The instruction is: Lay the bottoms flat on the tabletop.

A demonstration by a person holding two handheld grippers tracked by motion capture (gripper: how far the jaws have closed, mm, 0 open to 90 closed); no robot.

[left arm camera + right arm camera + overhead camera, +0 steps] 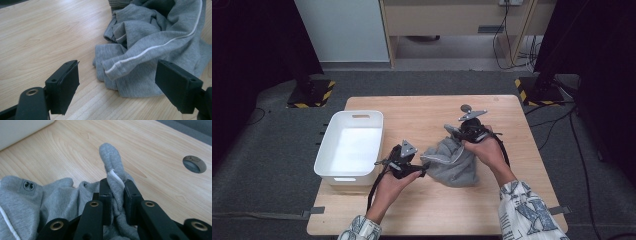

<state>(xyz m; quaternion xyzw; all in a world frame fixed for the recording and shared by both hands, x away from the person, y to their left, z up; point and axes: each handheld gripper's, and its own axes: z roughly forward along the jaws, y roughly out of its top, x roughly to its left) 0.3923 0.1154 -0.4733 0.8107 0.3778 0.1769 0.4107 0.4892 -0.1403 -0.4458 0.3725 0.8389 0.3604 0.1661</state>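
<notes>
A crumpled grey garment (pixel 452 162) with a thin white stripe lies in a heap on the wooden table (pixel 422 117). My right gripper (pixel 460 134) is at the heap's far edge and is shut on a fold of the grey garment (pixel 113 173), whose tip sticks up past the pads. My left gripper (pixel 422 170) rests low at the heap's left edge. Its jaws stand wide open, and the garment's striped hem (pixel 117 68) lies just ahead of the gripper (pixel 116 82) without touching either pad.
A white plastic bin (pixel 349 145) stands on the table's left side, next to my left hand. A round cable hole (pixel 194 164) sits in the tabletop beyond my right gripper. Bare wood lies in front of the heap and along the far edge.
</notes>
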